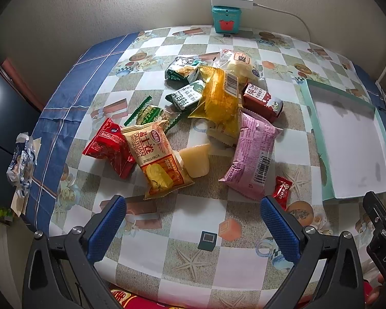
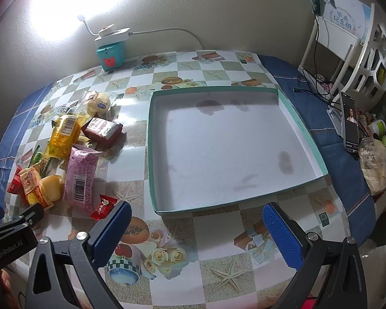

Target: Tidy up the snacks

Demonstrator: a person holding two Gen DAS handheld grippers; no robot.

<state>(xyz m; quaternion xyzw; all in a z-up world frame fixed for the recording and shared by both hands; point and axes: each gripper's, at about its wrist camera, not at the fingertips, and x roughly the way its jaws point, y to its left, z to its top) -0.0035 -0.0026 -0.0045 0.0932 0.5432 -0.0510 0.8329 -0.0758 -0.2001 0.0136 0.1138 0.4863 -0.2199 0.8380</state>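
The desk is viewed obliquely from just above its near edge toward the wall, the left view centred on the snack pile, the right on the tray, both things being shared.

The snack pile lies on the table left of the tray, seemingly apart from it

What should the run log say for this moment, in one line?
stage: start | left gripper: open, empty | right gripper: open, empty | shallow teal cardboard tray: empty | snack packets pile: on table, untouched
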